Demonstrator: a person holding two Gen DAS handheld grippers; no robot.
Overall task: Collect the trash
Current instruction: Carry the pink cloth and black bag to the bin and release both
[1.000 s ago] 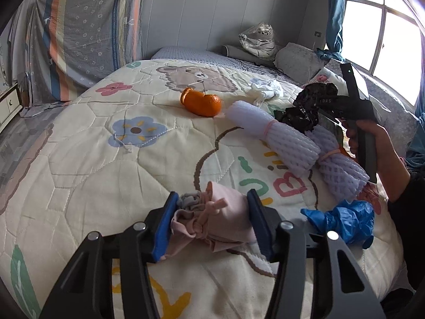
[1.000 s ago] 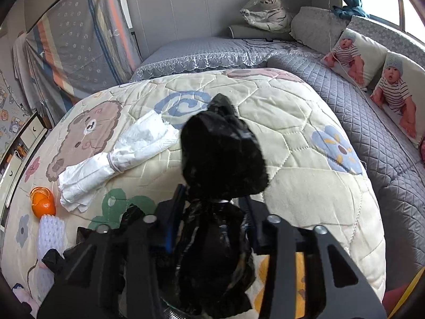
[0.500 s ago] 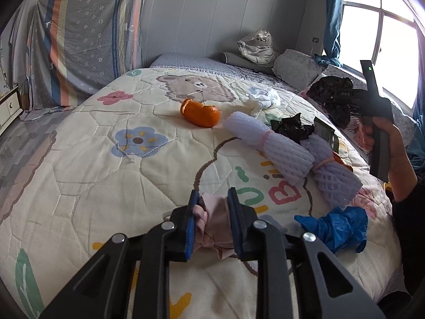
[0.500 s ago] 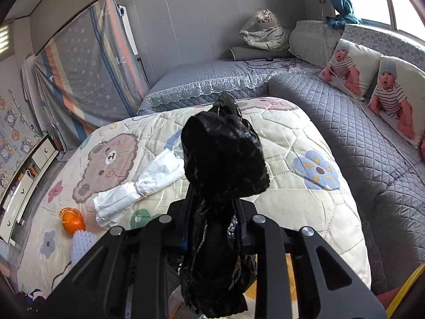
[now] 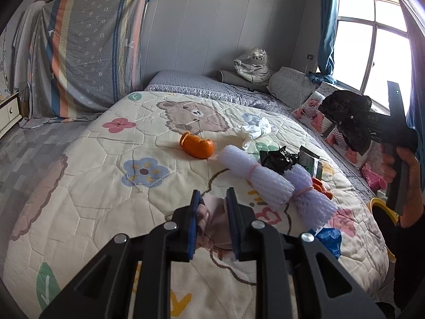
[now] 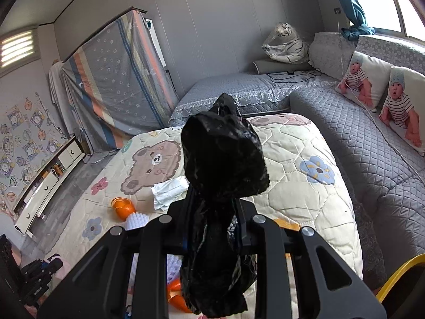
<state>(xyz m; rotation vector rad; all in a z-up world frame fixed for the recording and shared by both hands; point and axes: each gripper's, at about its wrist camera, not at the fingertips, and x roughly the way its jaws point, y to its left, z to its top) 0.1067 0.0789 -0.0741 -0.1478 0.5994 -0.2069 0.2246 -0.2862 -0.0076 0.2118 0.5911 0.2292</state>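
Left gripper point(image 5: 212, 212) clamped on pink rag point(image 5: 212, 220), right gripper point(image 6: 212, 212) clamped on black bag point(image 6: 223, 159): keep both grips firm; carry to yellow bin point(image 5: 372, 204) at 3 o'clock.

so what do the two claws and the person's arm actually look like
Both are matte black plastic. The left claw has two angular ribbed arms with silver bolts and blue pads inside the fingers. The right claw has a black pistol-style handle with an upright bar. The person's sleeve is black.
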